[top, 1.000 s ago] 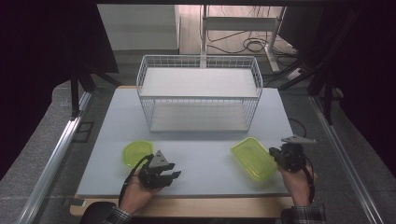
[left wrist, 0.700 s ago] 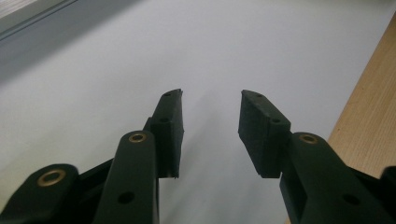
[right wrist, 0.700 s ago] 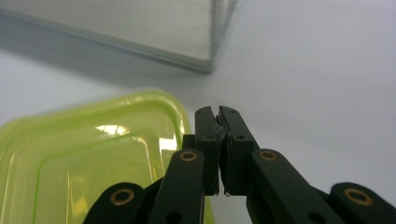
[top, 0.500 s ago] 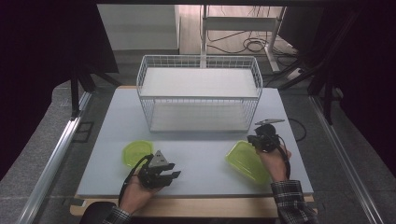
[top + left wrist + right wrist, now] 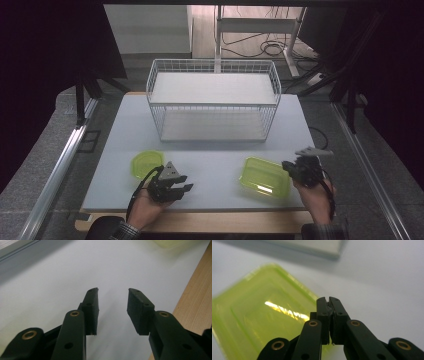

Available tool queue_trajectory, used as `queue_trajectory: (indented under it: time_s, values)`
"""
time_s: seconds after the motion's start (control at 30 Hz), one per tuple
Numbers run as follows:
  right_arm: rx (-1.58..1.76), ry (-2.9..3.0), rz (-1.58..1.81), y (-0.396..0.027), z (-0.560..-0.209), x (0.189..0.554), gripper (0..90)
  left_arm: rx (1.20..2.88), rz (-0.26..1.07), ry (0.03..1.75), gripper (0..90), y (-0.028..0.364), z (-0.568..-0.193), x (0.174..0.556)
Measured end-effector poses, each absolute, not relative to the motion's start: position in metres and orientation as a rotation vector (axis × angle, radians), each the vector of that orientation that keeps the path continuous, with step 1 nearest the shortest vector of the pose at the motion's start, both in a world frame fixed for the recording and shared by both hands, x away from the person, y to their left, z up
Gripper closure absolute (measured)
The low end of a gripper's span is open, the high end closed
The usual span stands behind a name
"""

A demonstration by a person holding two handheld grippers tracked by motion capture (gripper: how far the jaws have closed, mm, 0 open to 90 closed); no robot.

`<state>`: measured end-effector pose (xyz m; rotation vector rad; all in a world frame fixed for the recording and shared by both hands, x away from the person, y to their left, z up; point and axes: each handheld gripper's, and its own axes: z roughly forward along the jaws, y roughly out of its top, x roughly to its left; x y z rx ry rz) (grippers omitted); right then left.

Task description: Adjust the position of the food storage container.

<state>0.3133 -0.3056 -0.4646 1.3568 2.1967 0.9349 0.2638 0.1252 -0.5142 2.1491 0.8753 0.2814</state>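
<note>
- Yellow-green rectangular container [image 5: 265, 176] lies on the white desk [image 5: 220, 150], near its front right, in front of the wire basket [image 5: 214, 100].
- Right hand-held gripper [image 5: 292, 169] sits just beside its right edge, jaws pressed together on nothing.
- Left hand-held gripper [image 5: 184, 184] rests near the round green lid [image 5: 146, 164], jaws narrowly parted, empty.

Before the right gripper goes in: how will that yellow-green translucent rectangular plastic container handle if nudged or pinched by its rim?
The yellow-green translucent rectangular plastic container looks thin-walled and empty, so probably light. Sitting low and flat on the smooth white table, it would likely slide rather than tip. Its glossy rim may flex or slip under a pinch.
</note>
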Motion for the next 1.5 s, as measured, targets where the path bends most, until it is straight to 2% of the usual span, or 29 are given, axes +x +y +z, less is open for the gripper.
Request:
queue_trajectory:
  time_s: [0.13, 0.23, 0.57, 1.1, 1.27, 1.4, 1.5]
  values:
    - [1.414, 2.148, 0.891, -0.327, -0.469, 0.288, 85.8, 2.145, 0.275, 0.876, 62.9, 0.124, -0.515, 0.265]
    - [1.464, 2.149, 0.869, -0.328, -0.474, 0.283, 84.7, 2.147, 0.272, 0.874, 64.0, 0.123, -0.515, 0.264]
    - [1.499, 2.189, 0.848, -0.305, -0.486, 0.308, 85.0, 2.149, 0.269, 0.88, 67.4, 0.122, -0.516, 0.265]
    - [1.262, 2.428, 0.906, -0.215, -0.492, 0.355, 84.7, 2.151, 0.289, 0.888, 67.3, 0.127, -0.515, 0.264]
    - [1.216, 2.441, 0.937, -0.203, -0.492, 0.36, 84.7, 2.136, 0.301, 0.896, 66.1, 0.132, -0.513, 0.262]
    - [1.21, 2.416, 0.96, -0.209, -0.491, 0.357, 83.8, 2.128, 0.308, 0.89, 63.3, 0.134, -0.511, 0.259]
    - [1.207, 2.392, 0.993, -0.218, -0.488, 0.353, 78.5, 2.122, 0.312, 0.888, 58.7, 0.133, -0.511, 0.258]
